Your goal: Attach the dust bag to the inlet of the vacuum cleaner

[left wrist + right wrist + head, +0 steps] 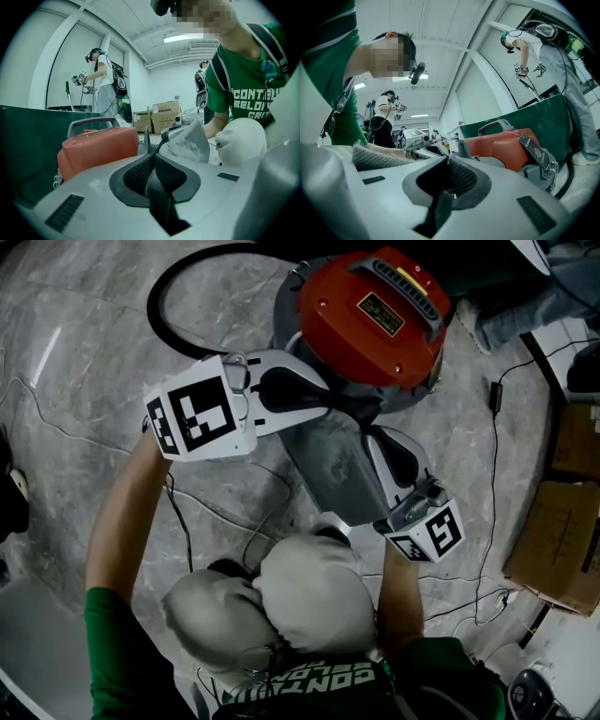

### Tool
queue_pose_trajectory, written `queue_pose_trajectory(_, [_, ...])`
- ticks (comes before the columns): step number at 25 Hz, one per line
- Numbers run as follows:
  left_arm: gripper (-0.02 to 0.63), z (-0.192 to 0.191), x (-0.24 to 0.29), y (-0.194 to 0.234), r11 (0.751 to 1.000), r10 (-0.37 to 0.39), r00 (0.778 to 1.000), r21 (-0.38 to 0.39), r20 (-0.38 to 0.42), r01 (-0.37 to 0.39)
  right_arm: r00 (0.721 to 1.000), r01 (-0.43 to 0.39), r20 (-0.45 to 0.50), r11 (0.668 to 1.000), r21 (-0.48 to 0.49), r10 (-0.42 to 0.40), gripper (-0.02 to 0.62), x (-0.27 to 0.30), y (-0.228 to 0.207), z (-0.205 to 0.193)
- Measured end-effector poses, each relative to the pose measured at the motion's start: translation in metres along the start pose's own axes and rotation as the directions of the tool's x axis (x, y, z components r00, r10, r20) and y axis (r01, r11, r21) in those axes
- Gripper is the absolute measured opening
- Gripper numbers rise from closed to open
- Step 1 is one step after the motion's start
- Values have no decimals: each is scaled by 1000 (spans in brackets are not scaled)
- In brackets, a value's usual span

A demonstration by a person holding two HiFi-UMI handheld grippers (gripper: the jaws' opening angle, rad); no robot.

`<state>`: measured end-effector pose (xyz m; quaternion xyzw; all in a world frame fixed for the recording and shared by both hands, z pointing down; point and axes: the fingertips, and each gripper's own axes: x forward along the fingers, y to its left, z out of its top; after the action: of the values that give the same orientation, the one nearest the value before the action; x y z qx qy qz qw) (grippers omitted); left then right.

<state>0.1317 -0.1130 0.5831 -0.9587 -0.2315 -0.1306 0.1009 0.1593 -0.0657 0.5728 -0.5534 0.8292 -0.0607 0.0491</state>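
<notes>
Paper or thin fabric, by the look of it: the bag (323, 460) should be light, limp and easy to crumple or tear. It is best taken by its edges near the mouth, not by the loose middle. It is grey, flat and creased, with paler dusty patches. It slants from under the red-topped vacuum (370, 310) toward the person, above the floor (84, 352), between the two tools. The left hand-held gripper (330, 396) is clenched on the bag's upper corner; the left gripper view shows the sheet running off from its closed tips. The right hand-held gripper (373, 437) is clenched too, at the bag's right edge, apparently pinching it. The inlet cannot be made out.
</notes>
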Motion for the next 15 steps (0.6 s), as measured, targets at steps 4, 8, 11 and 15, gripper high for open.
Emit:
queue_pose_trajectory(4, [37, 1, -1, -1, 1000, 8, 1000, -1, 9, -8, 1000, -19, 17, 1000, 20, 19, 20, 0, -5, 1])
queue_pose_trajectory(8, [38, 1, -3, 0, 1000, 27, 1000, -8, 12, -26, 999, -30, 37, 998, 50, 29, 20, 3, -7, 3])
queue_pose_trajectory(11, [40, 1, -1, 2, 999, 35, 999, -12, 12, -35, 998, -34, 46, 998, 61, 31, 20, 3, -8, 3])
queue_pose_trajectory(15, [41, 2, 4, 4, 999, 36, 999, 8, 4, -36, 998, -24, 51, 998, 66, 21, 20, 0, -10, 2])
